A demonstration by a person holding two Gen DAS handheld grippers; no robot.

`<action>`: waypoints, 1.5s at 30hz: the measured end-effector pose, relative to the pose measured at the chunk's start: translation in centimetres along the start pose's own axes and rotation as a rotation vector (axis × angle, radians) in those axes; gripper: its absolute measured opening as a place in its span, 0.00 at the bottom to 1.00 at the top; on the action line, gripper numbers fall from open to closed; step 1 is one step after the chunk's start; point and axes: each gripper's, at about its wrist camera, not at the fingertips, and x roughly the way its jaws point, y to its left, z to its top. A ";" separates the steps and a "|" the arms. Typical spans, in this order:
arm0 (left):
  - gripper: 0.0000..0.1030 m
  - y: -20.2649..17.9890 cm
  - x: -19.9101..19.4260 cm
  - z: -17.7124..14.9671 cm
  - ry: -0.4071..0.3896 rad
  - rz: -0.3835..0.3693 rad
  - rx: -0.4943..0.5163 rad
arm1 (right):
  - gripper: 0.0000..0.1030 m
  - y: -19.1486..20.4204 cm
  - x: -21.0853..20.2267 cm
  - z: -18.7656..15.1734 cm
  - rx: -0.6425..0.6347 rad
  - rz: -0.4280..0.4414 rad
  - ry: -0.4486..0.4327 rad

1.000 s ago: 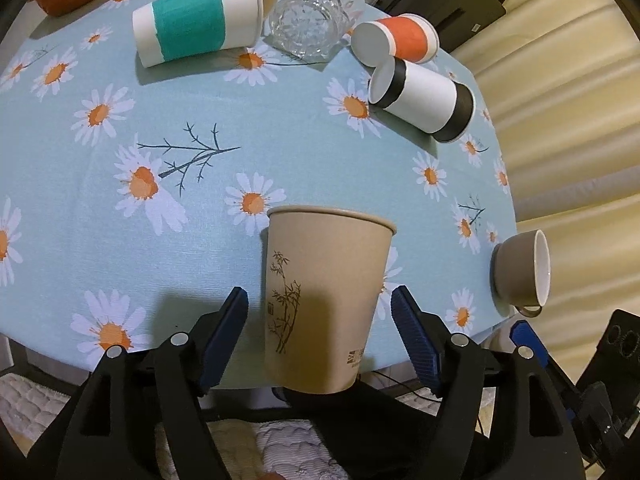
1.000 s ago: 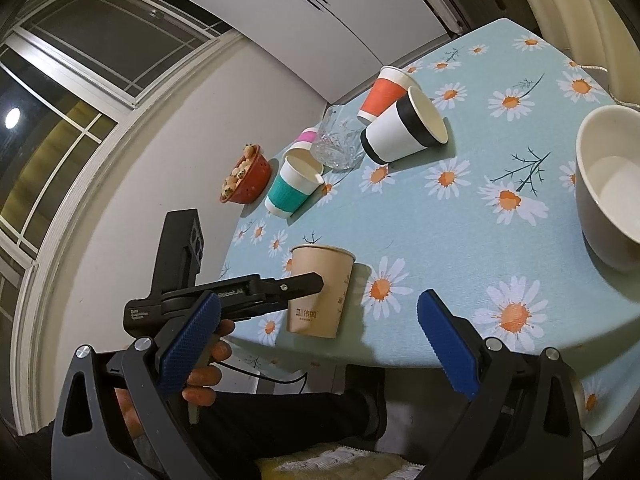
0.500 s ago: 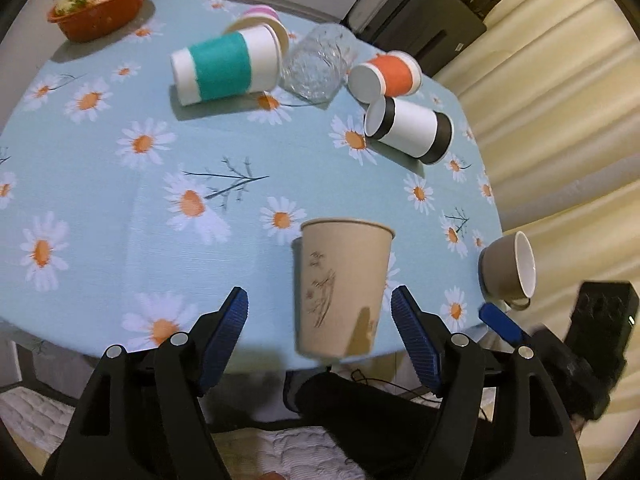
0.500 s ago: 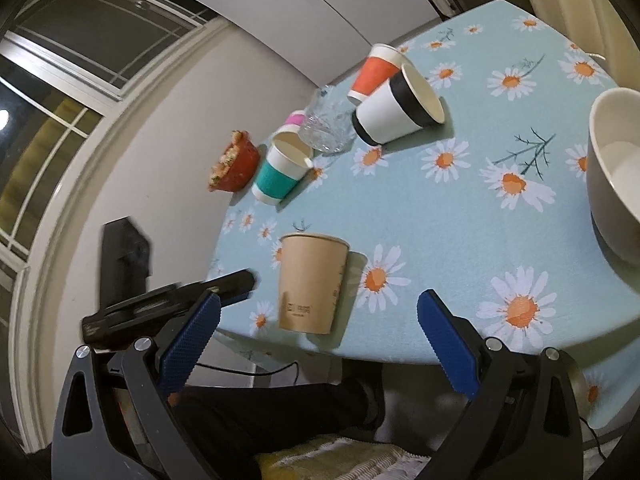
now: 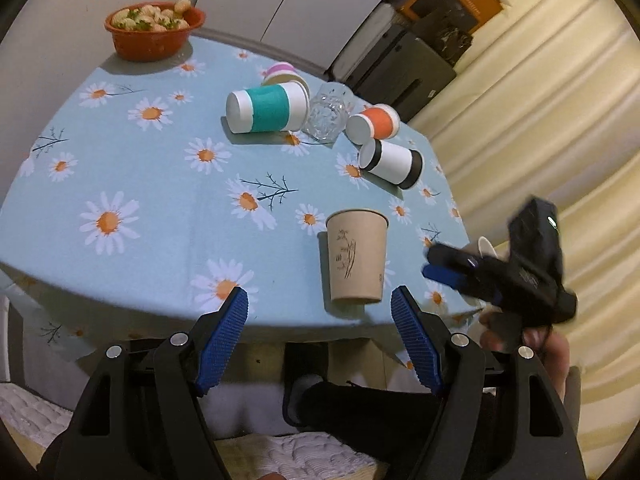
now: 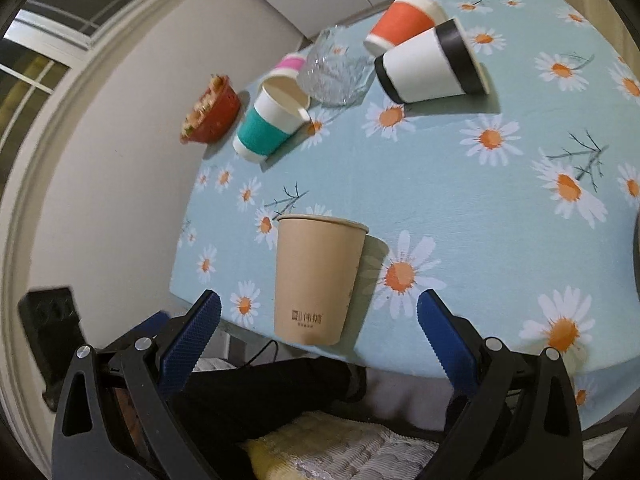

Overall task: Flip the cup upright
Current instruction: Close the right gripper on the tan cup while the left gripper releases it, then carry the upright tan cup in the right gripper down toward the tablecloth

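A tan paper cup (image 5: 357, 255) stands upright near the table's front edge; it also shows in the right wrist view (image 6: 317, 279). My left gripper (image 5: 320, 316) is open and empty, drawn back off the table edge, apart from the cup. My right gripper (image 6: 319, 320) is open and empty, low in front of the cup, not touching it; it shows at the right of the left wrist view (image 5: 452, 274). A teal-banded cup (image 5: 267, 107), an orange cup (image 5: 374, 124) and a black-and-white cup (image 5: 391, 162) lie on their sides farther back.
A clear glass (image 5: 329, 114) and a pink cup (image 5: 280, 70) sit among the fallen cups. A red bowl of food (image 5: 154, 28) stands at the far left. A ceramic cup rim (image 6: 636, 260) shows at the right edge. The daisy tablecloth (image 5: 140, 184) covers the round table.
My left gripper has pulled back and up from the tan cup, which stays standing upright. My right gripper has swung closer toward the cup.
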 end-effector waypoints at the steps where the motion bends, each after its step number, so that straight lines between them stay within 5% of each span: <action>1: 0.70 0.1 -0.2 -0.3 -0.006 -0.003 0.004 | 0.95 0.3 0.4 0.3 -0.003 -0.022 0.013; 8: 0.70 2.2 -1.5 -2.3 -0.077 -0.032 -0.020 | 0.94 1.3 2.3 1.1 0.003 -0.102 0.054; 18: 0.70 5.9 -1.4 -2.9 -0.108 -0.103 -0.110 | 0.78 3.0 5.6 1.7 -0.057 -0.233 0.108; 24: 0.70 6.6 -1.0 -2.8 -0.097 -0.136 -0.127 | 0.65 3.0 6.7 2.4 -0.043 -0.254 0.126; 32: 0.70 7.1 -1.1 -2.8 -0.096 -0.142 -0.139 | 0.61 3.1 7.1 2.7 -0.031 -0.256 0.147; 41: 0.70 7.3 -1.0 -2.6 -0.105 -0.141 -0.143 | 0.61 4.5 5.5 1.6 -0.082 -0.243 0.077; 45: 0.70 7.4 -1.2 -2.6 -0.117 -0.145 -0.150 | 0.61 5.4 3.8 0.9 -0.132 -0.251 -0.020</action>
